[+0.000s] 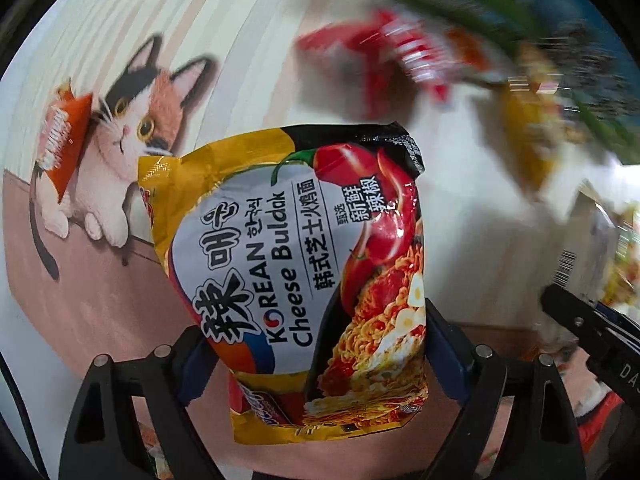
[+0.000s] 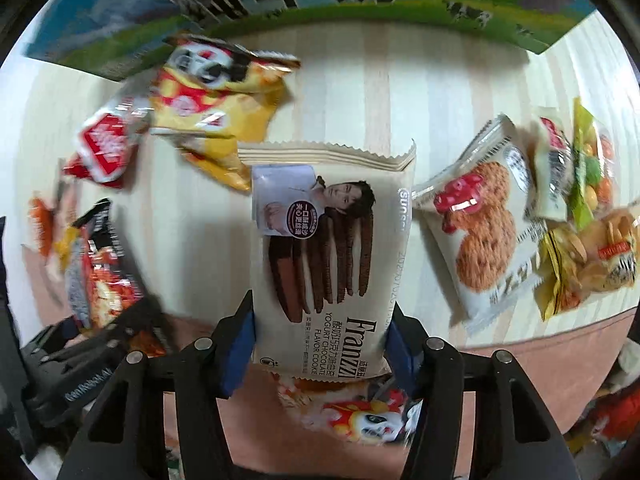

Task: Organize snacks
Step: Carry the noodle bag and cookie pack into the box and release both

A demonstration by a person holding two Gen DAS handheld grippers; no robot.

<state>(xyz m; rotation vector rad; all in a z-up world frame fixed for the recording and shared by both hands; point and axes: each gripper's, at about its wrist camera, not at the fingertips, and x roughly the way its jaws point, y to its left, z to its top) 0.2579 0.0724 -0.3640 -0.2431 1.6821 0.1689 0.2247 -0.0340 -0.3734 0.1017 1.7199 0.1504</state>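
A yellow and black packet of Korean cheese noodles [image 1: 288, 248] hangs above the mat, and my left gripper [image 1: 316, 344] is shut on its lower part with both blue pads [image 1: 444, 344] pressing its sides. My right gripper [image 2: 322, 344] is shut on a cream packet of Franzzi yogurt chocolate cookies [image 2: 332, 248], held upright by its lower end. In the right wrist view the noodle packet [image 2: 96, 276] shows blurred at the lower left, beside the left gripper's black body. The right gripper's black finger [image 1: 580, 320] shows at the right edge of the left wrist view.
A mat with a cat picture [image 1: 132, 128] covers the table. An orange snack pack [image 1: 64, 140] lies at its left. A green and blue milk carton box [image 2: 320, 0] stands at the back. A yellow panda packet [image 2: 212, 96], a red-white packet [image 2: 104, 148], an oat cookie packet [image 2: 480, 232] and several small packs [image 2: 592, 248] lie around.
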